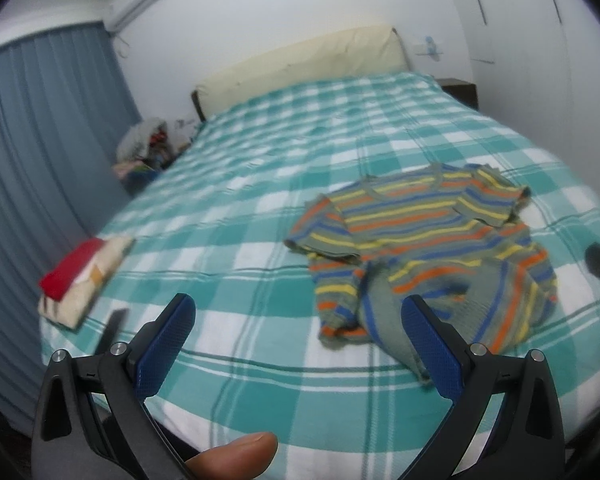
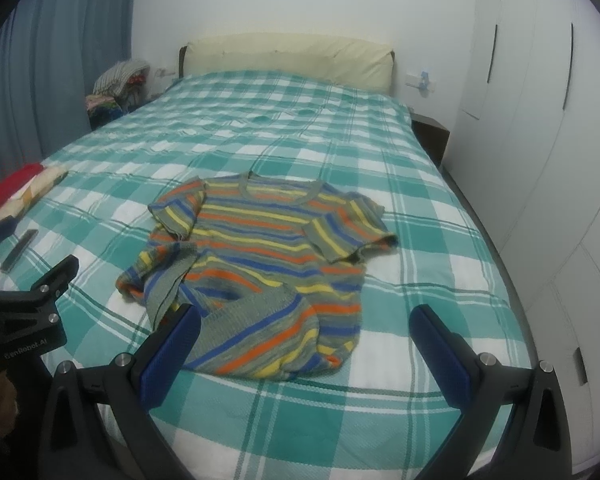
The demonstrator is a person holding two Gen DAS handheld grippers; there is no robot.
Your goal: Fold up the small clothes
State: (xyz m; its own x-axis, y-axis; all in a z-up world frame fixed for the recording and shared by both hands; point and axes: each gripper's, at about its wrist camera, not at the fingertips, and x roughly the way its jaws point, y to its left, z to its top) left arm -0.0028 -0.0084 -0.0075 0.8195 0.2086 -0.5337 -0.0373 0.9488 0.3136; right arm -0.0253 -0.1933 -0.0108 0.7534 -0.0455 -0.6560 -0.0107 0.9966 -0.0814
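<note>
A small striped T-shirt [image 2: 260, 248], grey with orange, yellow and blue bands, lies rumpled on the teal checked bed [image 2: 340, 140], neck hole toward the headboard, its lower hem turned up on itself. In the left wrist view the striped T-shirt [image 1: 420, 240] sits right of centre. My left gripper [image 1: 298, 312] is open above the bed's near edge, its right finger just in front of the shirt's lower hem. My right gripper [image 2: 304, 322] is open too, hovering over the shirt's bottom edge, holding nothing. The left gripper [image 2: 56, 276] shows at the left edge of the right wrist view.
Folded clothes, red on cream, [image 1: 82, 276] are stacked at the bed's left edge, with a dark flat phone-like object [image 2: 20, 250] beside them. A pile of things [image 2: 116, 88] sits by the headboard's left; white wardrobes [image 2: 540, 120] stand to the right. A thumb [image 1: 236, 456] shows below.
</note>
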